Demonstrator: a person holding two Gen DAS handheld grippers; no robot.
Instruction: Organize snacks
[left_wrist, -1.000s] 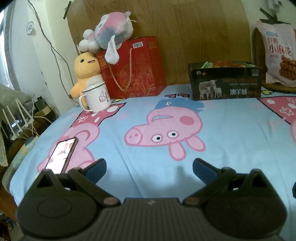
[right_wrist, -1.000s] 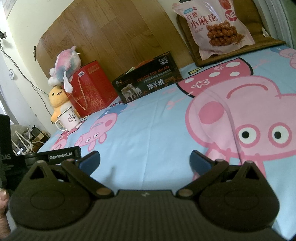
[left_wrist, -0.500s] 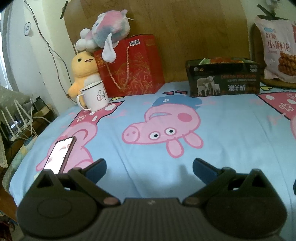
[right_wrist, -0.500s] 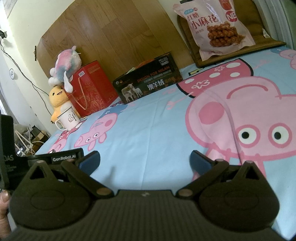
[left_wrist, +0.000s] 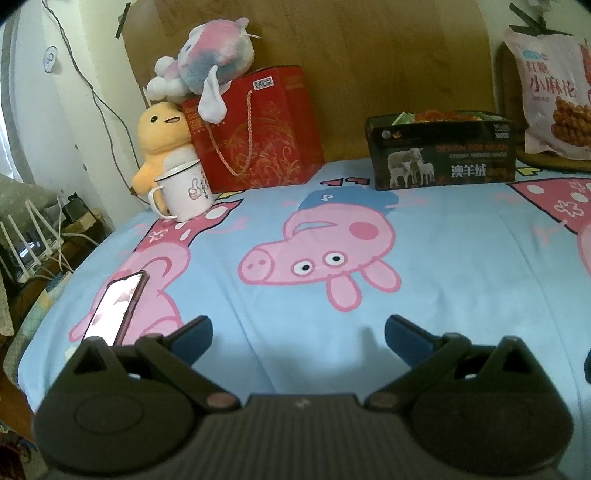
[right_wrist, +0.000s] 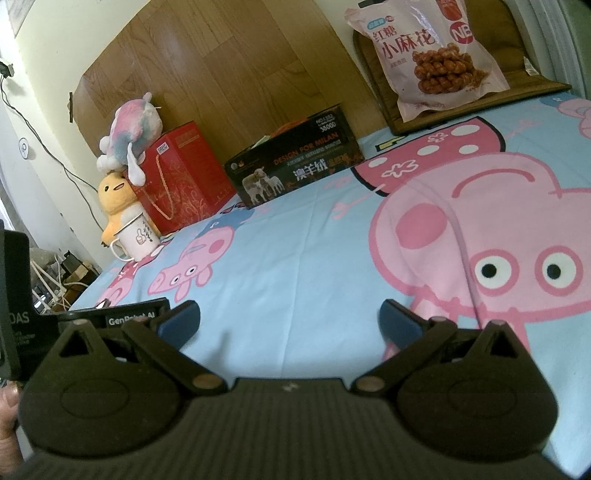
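Progress: judged near its end or its start, which could not be told; the dark box (left_wrist: 441, 151) already held packets, their red and green tops showing above its rim; no loose snack lay on the open sheet (left_wrist: 461, 273) in either view
Remaining: the one snack visibly outside the box was the pink bag of fried twists (right_wrist: 430, 55), propped on a brown cushion (right_wrist: 532, 79) against the headboard, just beside the box's right end; it looked too large for the box, so whether it was meant to go in was unclear
Left gripper (left_wrist: 297, 332): fingers spread wide, nothing between them; it hovered low over the near edge of the bed
Right gripper (right_wrist: 290, 321): likewise wide apart and empty; pointed across the sheet toward the box
Surroundings: a phone (left_wrist: 116, 306) lay just ahead of the left gripper's left finger; a white mug (left_wrist: 183, 195), a yellow plush (left_wrist: 160, 147), a red gift bag (left_wrist: 258, 125) and a pink plush (left_wrist: 210, 70) on top crowded the far left corner
Obstacles: the stretch between grippers and box was bare sheet; only the phone lay near a gripper
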